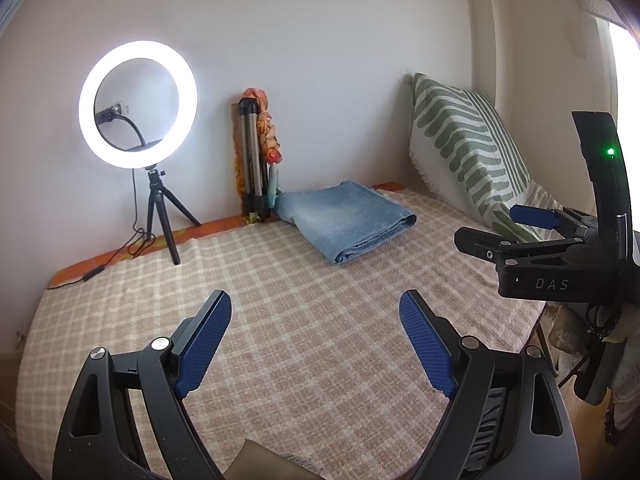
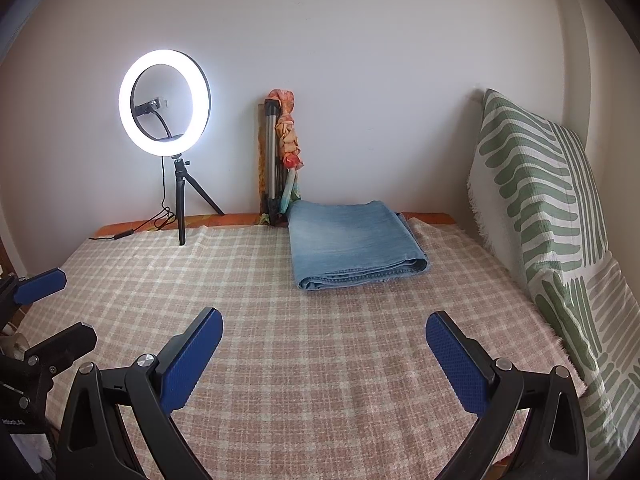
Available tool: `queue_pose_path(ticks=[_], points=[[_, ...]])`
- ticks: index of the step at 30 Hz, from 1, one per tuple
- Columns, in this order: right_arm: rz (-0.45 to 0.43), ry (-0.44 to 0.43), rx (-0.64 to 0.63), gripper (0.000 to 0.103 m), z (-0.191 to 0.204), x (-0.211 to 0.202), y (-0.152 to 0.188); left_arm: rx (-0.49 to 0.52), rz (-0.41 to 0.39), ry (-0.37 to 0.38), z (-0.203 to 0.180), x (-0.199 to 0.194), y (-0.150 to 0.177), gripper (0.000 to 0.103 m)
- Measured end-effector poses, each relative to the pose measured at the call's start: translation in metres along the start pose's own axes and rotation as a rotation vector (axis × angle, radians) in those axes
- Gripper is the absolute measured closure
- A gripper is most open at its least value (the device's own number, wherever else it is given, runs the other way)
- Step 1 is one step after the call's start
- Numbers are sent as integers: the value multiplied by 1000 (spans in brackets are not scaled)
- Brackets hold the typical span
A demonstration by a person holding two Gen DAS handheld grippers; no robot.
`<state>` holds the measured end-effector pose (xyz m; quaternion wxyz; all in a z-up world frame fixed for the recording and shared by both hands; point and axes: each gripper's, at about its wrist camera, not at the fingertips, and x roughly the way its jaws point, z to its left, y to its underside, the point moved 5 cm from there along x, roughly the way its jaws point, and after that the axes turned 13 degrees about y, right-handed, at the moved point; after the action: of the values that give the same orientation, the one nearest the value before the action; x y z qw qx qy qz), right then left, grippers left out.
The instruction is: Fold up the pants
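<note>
A pair of light blue jeans (image 1: 346,220) (image 2: 354,242) lies folded into a flat rectangle at the far side of the checked blanket (image 1: 280,320) (image 2: 312,360), close to the wall. My left gripper (image 1: 316,312) hovers over the near part of the blanket, open, nothing between its blue pads. My right gripper (image 2: 324,332) is likewise open and empty, well short of the jeans. In the left wrist view the right gripper (image 1: 500,228) shows at the right edge; in the right wrist view the left gripper (image 2: 56,300) shows at the left edge.
A lit ring light (image 1: 138,104) (image 2: 164,102) on a small tripod stands at the back left, its cable trailing on the bed edge. A folded tripod with an orange cloth (image 1: 260,152) (image 2: 282,152) leans on the wall. A green-striped pillow (image 1: 468,148) (image 2: 548,208) rests at the right.
</note>
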<state>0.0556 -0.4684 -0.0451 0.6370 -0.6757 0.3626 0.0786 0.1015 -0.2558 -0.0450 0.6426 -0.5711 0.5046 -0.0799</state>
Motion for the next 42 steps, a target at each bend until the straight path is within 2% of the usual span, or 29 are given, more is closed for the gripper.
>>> queue_pose_path(ticks=[42], points=[[6,-19,-6,0,5,8,5,-14,-6,-5,2,0,2,17]])
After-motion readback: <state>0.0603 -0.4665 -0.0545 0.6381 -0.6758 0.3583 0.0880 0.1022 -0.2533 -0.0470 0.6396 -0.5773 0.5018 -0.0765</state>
